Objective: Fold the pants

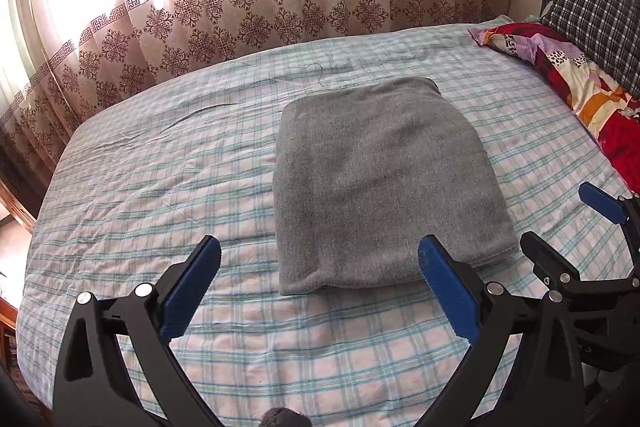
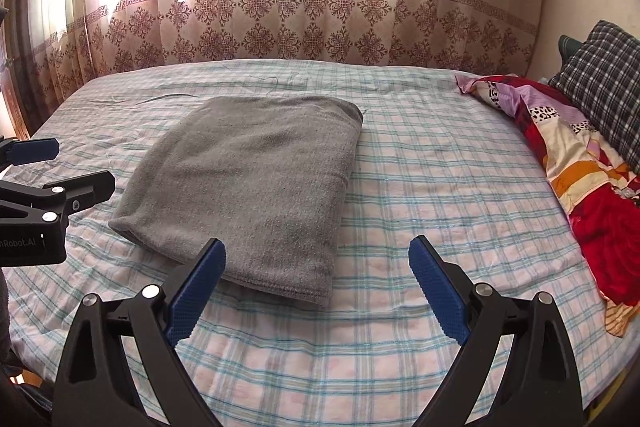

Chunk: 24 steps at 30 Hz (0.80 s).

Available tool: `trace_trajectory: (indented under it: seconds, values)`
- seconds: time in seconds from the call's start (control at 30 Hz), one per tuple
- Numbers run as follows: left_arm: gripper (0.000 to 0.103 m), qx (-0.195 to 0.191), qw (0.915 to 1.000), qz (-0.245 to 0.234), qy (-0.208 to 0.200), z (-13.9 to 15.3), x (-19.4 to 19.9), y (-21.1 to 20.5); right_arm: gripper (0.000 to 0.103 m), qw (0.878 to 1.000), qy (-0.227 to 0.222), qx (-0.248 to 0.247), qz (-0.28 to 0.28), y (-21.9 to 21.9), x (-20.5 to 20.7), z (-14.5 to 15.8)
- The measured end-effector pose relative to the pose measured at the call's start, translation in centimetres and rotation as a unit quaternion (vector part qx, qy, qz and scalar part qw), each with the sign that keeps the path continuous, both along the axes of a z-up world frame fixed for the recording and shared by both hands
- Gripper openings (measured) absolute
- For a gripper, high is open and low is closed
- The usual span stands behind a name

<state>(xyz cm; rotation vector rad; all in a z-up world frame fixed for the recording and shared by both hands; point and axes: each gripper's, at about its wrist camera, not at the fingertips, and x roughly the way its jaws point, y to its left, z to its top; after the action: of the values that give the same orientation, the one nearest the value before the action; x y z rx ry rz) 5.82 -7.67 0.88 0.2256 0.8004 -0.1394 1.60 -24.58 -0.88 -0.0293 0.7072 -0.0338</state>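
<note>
Both claws spread wide, empty: left claw (image 1: 320, 259), right claw (image 2: 318, 259) above bed (image 1: 140, 187), clear of folded grey pants (image 1: 384, 179).

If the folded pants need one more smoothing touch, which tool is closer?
Left, probably. The left tool is open right at the near edge of the folded grey fleece pants; the right tool, also open, mostly faces bare checked bedsheet.
</note>
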Motion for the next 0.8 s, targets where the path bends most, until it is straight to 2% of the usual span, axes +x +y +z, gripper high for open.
trace_trajectory:
  seconds: [0.27, 0.33, 0.5, 0.8]
  values:
    - [0.100, -0.019, 0.9994, -0.009, 0.027, -0.3, 0.4, -0.2, 0.092, 1.000, 0.005, -0.012, 0.002, 0.2, 0.2, -0.7]
    - [0.100, -0.012, 0.9995, -0.008, 0.027, -0.3, 0.4, -0.5, 0.092, 1.000, 0.006, -0.011, 0.003, 0.2, 0.3, -0.7]
    - [0.100, -0.031, 0.9989, -0.018, 0.030, -0.4, 0.4, -0.6, 0.092, 1.000, 0.003, -0.011, -0.001, 0.0, 0.3, -0.7]
    - [0.100, -0.009, 0.9994, -0.016, 0.030, -0.9, 0.5, -1.0, 0.092, 1.000, 0.002, -0.008, -0.005, 0.0, 0.2, -0.5]
